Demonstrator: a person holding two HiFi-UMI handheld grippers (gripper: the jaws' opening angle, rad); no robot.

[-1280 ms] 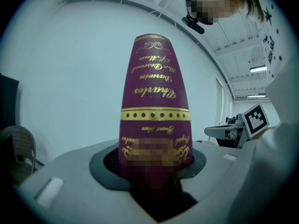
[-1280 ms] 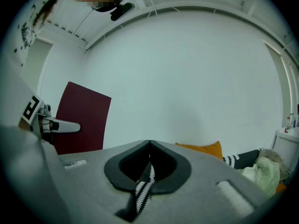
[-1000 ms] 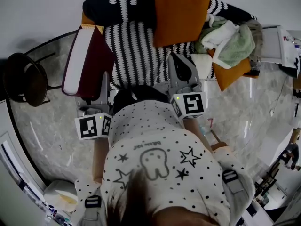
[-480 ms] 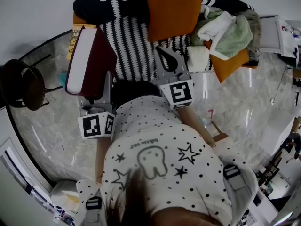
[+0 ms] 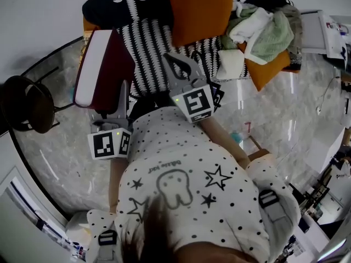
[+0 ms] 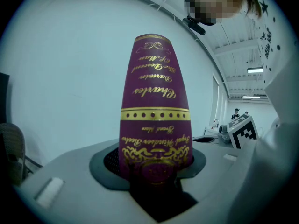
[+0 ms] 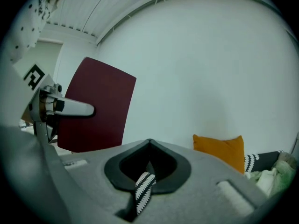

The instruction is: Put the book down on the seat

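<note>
**Book held upright at the seat's left edge, second gripper moving in**

The left gripper (image 5: 123, 93), jaws about half apart, clamps the maroon book (image 5: 107, 70) by its lower end, not yet set on the striped seat (image 5: 151, 45). The right gripper (image 5: 174, 67), jaws together and empty, has slid left across the seat toward it, perhaps to steady it. Only the left gripper view shows the gilt spine, and only the head view shows the white page edges.

Head view: above the person, facing steeply down on the left claw (image 5: 124, 89), right claw (image 5: 167, 59) and striped seat (image 5: 148, 43). Left claw view: close behind its jaws, facing the book (image 6: 154, 101). Right claw view: faces the far wall (image 7: 210, 55), sharing the book and orange cushion (image 7: 219, 149) with the head view.
</note>
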